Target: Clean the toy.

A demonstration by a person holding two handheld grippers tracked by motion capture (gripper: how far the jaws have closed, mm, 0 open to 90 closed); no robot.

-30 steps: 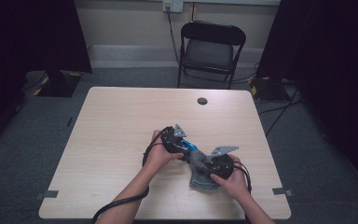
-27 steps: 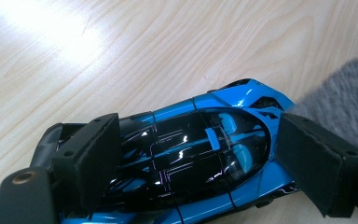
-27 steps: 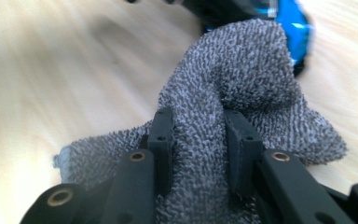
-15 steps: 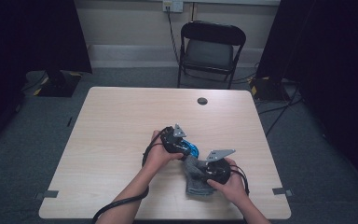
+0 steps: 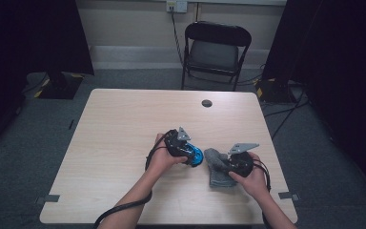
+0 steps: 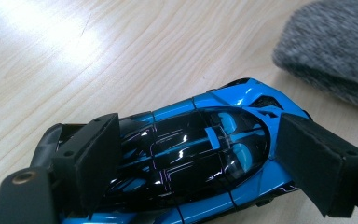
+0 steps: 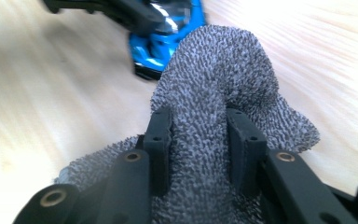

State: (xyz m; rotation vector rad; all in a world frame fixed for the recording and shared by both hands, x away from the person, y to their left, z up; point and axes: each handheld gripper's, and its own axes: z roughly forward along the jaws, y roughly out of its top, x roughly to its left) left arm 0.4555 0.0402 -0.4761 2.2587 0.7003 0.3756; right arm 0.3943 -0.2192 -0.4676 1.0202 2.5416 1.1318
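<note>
1. Clamped between the wide-set pads of the left gripper (image 6: 203, 140): a glossy blue-and-black toy car (image 6: 233, 98), low over the pale wooden table (image 6: 98, 56).
2. Pinched shut in the right gripper (image 7: 200, 126): a raised fold of nubbly grey microfibre cloth (image 7: 219, 60), with the car just beyond its tips.
3. Judged best here: a light sweep with the bulging fold alone (no hard jaw edge on the paint), with the car braced firmly against the push.
</note>
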